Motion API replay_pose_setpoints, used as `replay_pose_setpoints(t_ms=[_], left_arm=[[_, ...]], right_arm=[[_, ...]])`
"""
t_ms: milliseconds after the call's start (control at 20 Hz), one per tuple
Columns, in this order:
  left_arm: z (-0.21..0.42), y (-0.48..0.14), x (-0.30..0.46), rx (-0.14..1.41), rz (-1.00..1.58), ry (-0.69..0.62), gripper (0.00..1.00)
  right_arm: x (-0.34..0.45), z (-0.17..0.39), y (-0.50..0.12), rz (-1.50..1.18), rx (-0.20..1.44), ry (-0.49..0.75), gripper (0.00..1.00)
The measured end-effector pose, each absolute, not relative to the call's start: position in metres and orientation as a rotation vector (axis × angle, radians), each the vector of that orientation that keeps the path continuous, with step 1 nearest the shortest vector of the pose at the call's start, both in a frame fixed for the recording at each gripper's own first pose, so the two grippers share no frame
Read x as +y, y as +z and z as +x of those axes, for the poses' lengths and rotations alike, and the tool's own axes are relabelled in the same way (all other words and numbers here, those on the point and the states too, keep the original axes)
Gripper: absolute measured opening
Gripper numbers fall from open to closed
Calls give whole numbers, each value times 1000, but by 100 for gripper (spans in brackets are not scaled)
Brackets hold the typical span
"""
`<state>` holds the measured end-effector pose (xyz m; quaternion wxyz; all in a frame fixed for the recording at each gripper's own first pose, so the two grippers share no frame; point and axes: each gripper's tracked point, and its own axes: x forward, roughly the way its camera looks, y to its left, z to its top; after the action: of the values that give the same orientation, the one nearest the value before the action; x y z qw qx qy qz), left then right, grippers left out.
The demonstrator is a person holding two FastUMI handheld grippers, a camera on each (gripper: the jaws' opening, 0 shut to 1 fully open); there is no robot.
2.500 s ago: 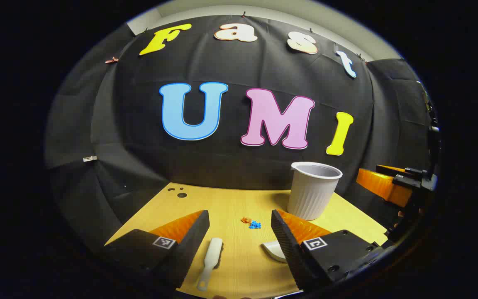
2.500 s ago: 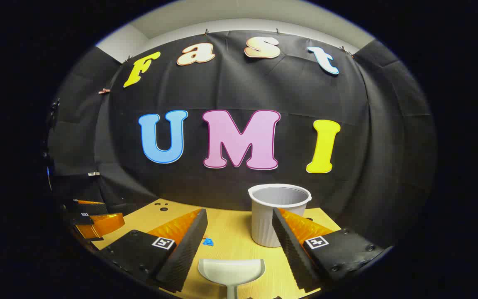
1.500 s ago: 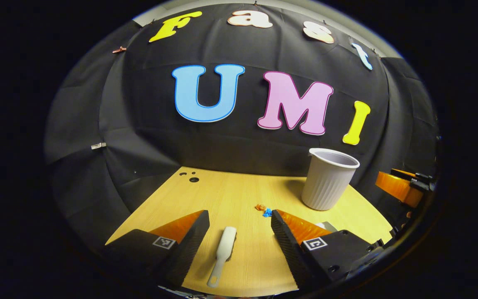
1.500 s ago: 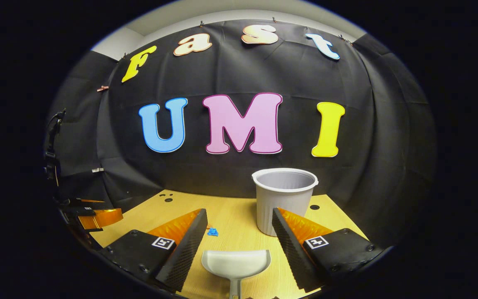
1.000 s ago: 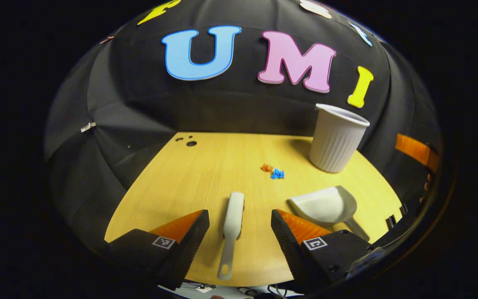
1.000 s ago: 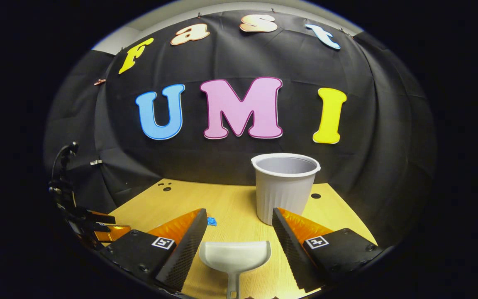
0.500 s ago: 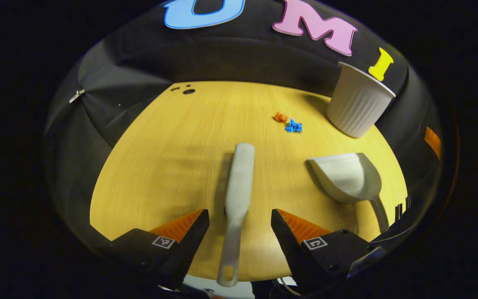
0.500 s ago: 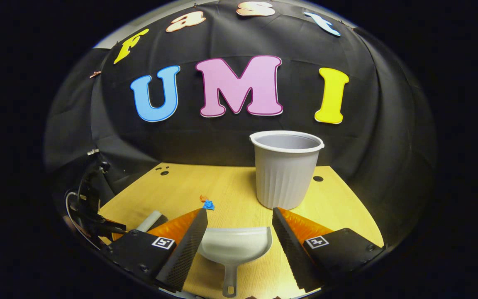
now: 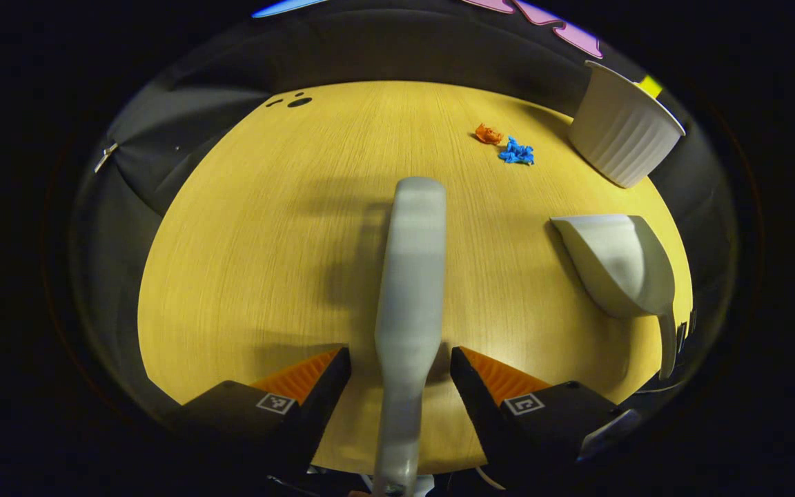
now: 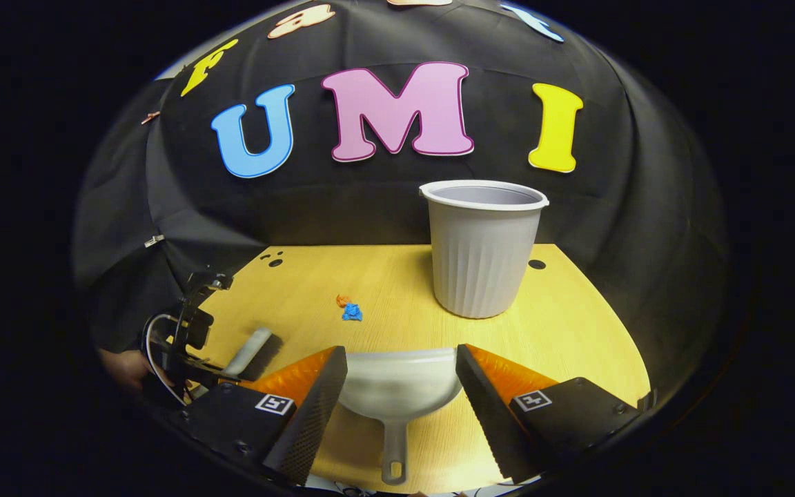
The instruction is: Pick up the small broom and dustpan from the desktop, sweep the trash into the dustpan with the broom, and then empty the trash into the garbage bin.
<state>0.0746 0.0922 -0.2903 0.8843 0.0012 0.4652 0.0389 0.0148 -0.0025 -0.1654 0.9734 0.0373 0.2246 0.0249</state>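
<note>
Both pick-ups were in hand: the left tool [image 9: 399,359] straddled the broom [image 9: 408,290] wide, the right tool [image 10: 401,373] the dustpan [image 10: 397,390], each needing to close.

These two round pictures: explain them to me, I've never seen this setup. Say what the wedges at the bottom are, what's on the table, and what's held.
A person holds a two-finger gripper in each hand, and each carries a camera looking along its fingers. In the left gripper view, the left gripper straddles the handle of the small broom, open, not yet gripping. In the right gripper view, the right gripper is open around the dustpan. On the wooden table lie orange and blue trash scraps and a white ribbed garbage bin. Nothing is held yet.
</note>
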Motion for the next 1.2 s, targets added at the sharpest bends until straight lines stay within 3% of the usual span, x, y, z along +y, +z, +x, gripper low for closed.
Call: replay_pose_setpoints(t_ms=[150,250,350,400,500,700,1000,1200], left_arm=[[80,-296,93,983,42,73,88],[82,-295,89,981,58,60,77],[83,-294,84,968,74,52,62],[83,-294,82,957,75,51,49],[82,-295,81,944,76,68,36],[81,-293,82,916,70,64,25],[73,-268,91,821,73,72,19],[62,-242,94,763,32,74,23]], right_arm=[[-2,11,-175,82,487,49,99],[0,9,-182,88,512,51,99],[2,6,-188,85,540,53,99],[1,5,-191,84,553,52,99],[0,3,-196,90,581,45,99],[2,-3,-213,126,663,44,99],[-2,-17,-255,135,827,3,99],[-5,-26,-287,118,937,-8,99]])
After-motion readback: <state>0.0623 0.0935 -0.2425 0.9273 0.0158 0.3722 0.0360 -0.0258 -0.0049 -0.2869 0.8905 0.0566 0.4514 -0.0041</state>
